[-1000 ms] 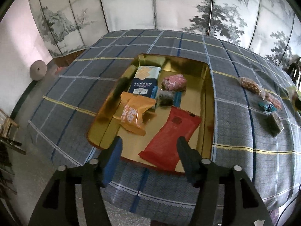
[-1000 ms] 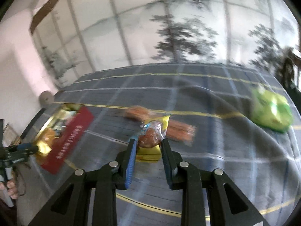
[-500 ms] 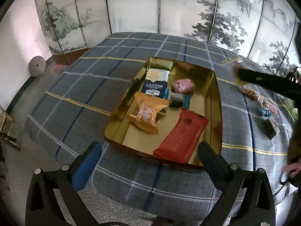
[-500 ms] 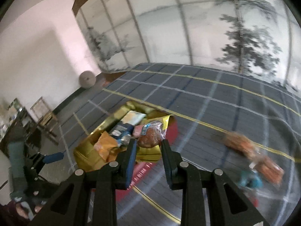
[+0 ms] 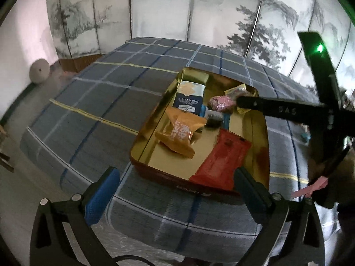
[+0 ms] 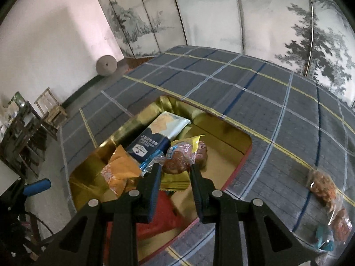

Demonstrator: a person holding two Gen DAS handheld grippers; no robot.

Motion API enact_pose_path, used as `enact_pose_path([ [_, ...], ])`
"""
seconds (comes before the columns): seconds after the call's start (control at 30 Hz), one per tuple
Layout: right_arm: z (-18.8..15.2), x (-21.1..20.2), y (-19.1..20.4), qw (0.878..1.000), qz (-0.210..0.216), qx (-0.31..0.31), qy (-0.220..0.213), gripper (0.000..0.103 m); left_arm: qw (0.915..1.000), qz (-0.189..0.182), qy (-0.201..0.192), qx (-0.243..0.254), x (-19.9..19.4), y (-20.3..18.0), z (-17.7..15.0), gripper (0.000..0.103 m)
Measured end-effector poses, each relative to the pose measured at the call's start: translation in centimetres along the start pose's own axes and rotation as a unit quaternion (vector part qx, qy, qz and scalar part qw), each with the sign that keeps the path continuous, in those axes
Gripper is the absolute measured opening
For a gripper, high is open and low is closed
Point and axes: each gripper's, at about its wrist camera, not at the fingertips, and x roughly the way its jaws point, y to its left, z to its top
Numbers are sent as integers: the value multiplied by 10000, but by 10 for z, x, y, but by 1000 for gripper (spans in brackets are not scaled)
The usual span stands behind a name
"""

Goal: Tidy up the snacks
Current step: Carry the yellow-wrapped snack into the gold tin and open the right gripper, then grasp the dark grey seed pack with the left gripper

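A gold tray (image 5: 145, 130) sits on the plaid tablecloth and holds a blue-and-white packet (image 5: 188, 97), an orange packet (image 5: 180, 133), a red packet (image 5: 221, 161), a pink snack (image 5: 221, 103) and a small dark one (image 5: 214, 119). My right gripper (image 6: 174, 171) is shut on a clear-and-yellow wrapped brown snack (image 6: 177, 160) and holds it over the tray (image 6: 224, 141); it reaches in from the right in the left wrist view (image 5: 240, 102). My left gripper (image 5: 175, 190) is wide open and empty, off the table's near edge in front of the tray.
Loose snacks lie on the cloth to the right: an orange-brown bag (image 6: 321, 184), another clear packet (image 6: 341, 219) and a teal one (image 6: 324, 240). A painted folding screen (image 6: 244, 15) stands behind the table. Wooden chairs (image 6: 50, 108) stand at the left.
My right gripper has carried the wrapped snack left from the loose pile to over the tray. My left gripper has opened wide and drawn back from the tray.
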Motion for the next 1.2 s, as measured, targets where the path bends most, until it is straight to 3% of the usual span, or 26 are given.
enact_pose_path([
  [0.43, 0, 12, -4, 9997, -6, 241, 75, 29, 9996, 193, 24, 226, 1, -7, -2, 102],
  [0.63, -13, -23, -18, 9965, 433, 587, -400, 29, 9990, 199, -5, 408, -5, -18, 1, 102],
  [0.73, -34, -58, -31, 9943, 314, 698, -743, 29, 9979, 242, -92, 586, -13, -28, 5, 102],
  [0.8, -53, -79, -45, 9925, 125, 836, -886, 29, 9970, 204, -111, 734, -16, -38, 8, 102],
  [0.97, -127, -140, -123, 9799, -879, 1513, -955, 29, 9941, -129, 73, 1076, -18, -71, 15, 102],
  [1.2, -213, -192, -210, 9451, -2517, 1985, -637, 29, 9822, -974, 596, 1494, -12, -149, 24, 102],
])
